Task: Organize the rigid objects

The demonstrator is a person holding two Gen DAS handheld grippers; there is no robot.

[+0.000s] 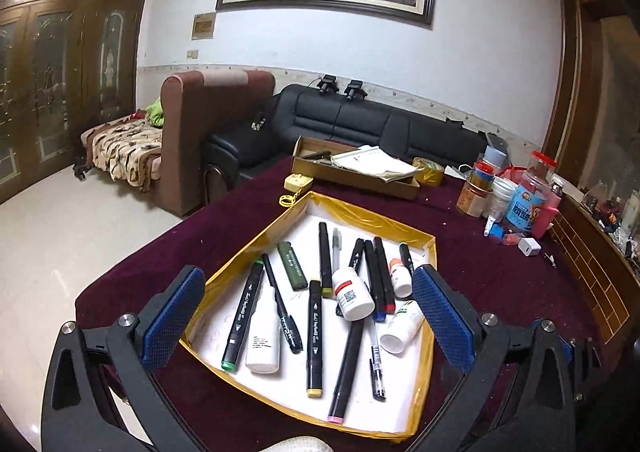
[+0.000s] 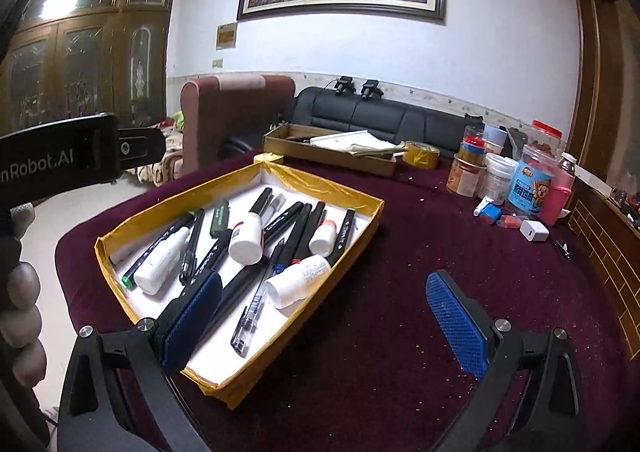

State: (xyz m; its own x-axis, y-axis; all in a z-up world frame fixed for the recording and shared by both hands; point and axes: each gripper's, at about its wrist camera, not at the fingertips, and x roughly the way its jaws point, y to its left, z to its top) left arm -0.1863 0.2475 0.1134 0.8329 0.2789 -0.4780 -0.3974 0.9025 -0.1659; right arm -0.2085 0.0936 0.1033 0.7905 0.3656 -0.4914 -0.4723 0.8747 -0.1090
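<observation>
On the maroon-clothed table [image 2: 400, 272], a shallow gold-edged tray [image 1: 362, 217] sits near its left side, gathering markers, pens and small white bottles in a loose heap, presumably so nothing rolls away. The left gripper [image 1: 308, 316] hovers over the tray's near end, jaws spread wide and holding nothing, framing a white bottle [image 1: 354, 294] as if choosing it. The right gripper [image 2: 324, 316] waits lower, equally wide and empty, straddling the tray's near right corner. A green lighter [image 1: 292, 266] lies further back.
</observation>
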